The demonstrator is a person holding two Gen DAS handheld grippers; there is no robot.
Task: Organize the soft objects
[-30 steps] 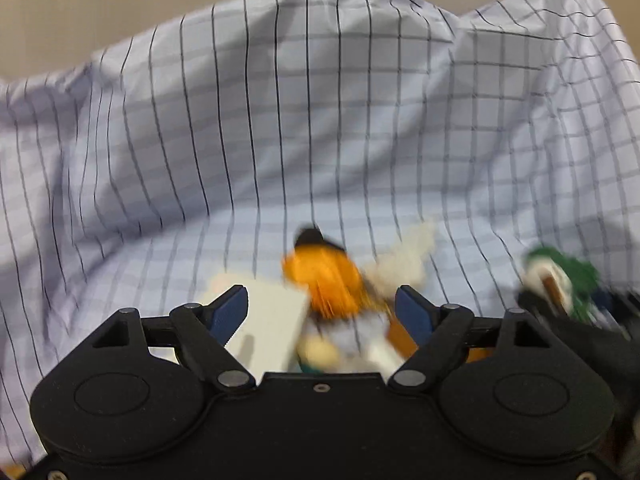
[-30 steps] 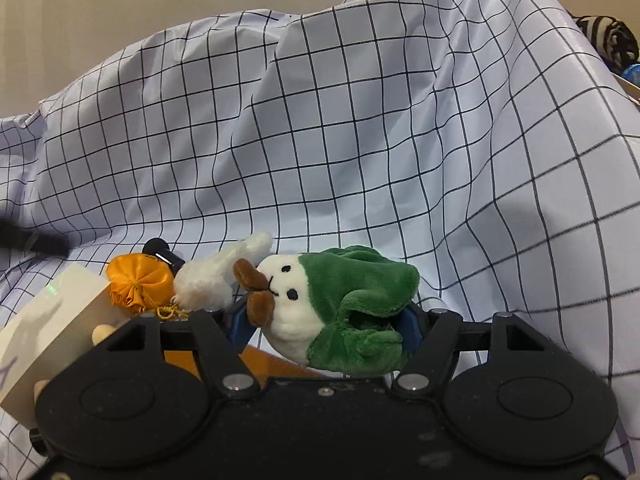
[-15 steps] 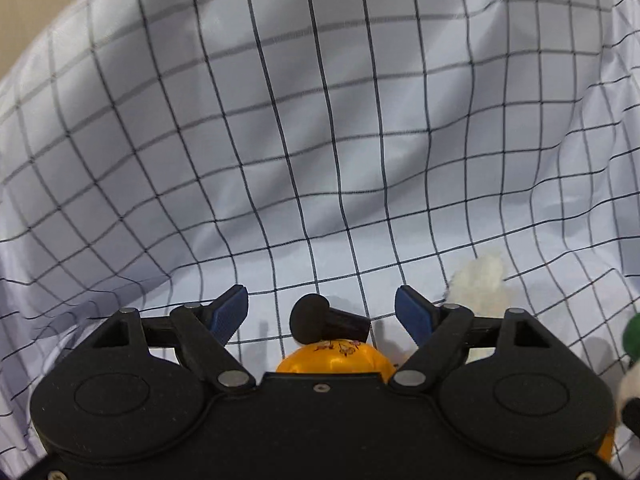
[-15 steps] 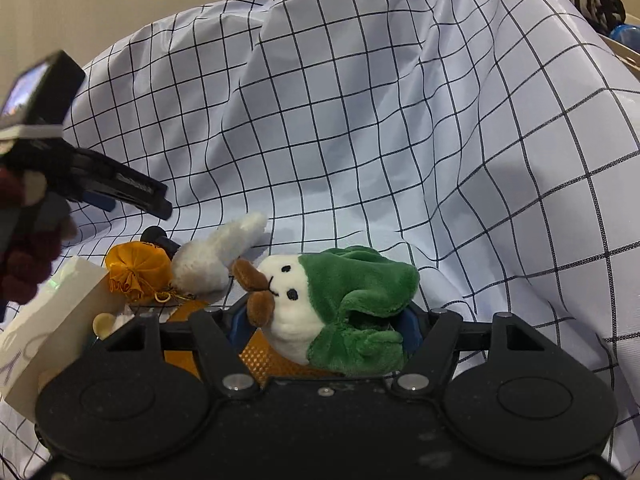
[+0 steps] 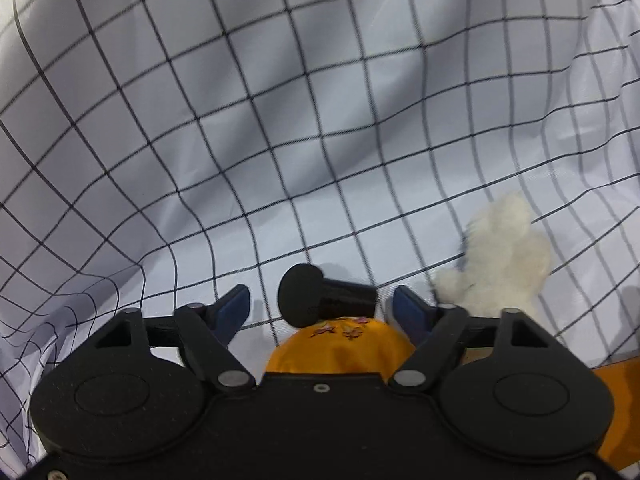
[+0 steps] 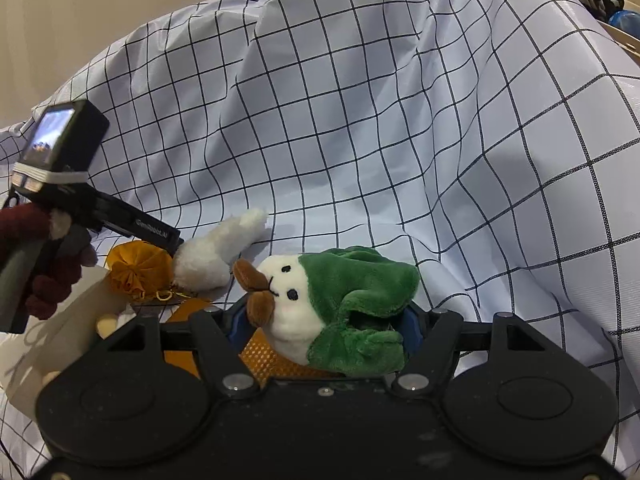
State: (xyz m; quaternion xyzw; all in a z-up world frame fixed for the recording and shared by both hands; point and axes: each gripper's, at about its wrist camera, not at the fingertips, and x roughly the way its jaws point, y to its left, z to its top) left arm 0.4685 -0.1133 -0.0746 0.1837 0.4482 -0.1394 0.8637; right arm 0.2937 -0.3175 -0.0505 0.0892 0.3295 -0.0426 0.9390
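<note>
Left gripper (image 5: 322, 306): jaws closing around the orange fabric doll head (image 5: 340, 346), pads not yet touching.
Right gripper (image 6: 320, 322): clamped on the green-and-white plush bird (image 6: 340, 304).

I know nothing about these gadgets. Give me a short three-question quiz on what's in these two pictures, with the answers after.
1. True or false: the right gripper is clamped on a green and white plush toy.
2. Which thing sits between the fingers of the left gripper? A) a striped sock B) an orange doll with a black hat C) a blue bottle
3. Fill in: all the toys lie on a white cloth printed with a black ____ pattern.

Key:
1. True; its pads press on the toy's sides.
2. B; the jaws are closing around it, though whether they touch it yet is hard to tell.
3. Grid.
</note>
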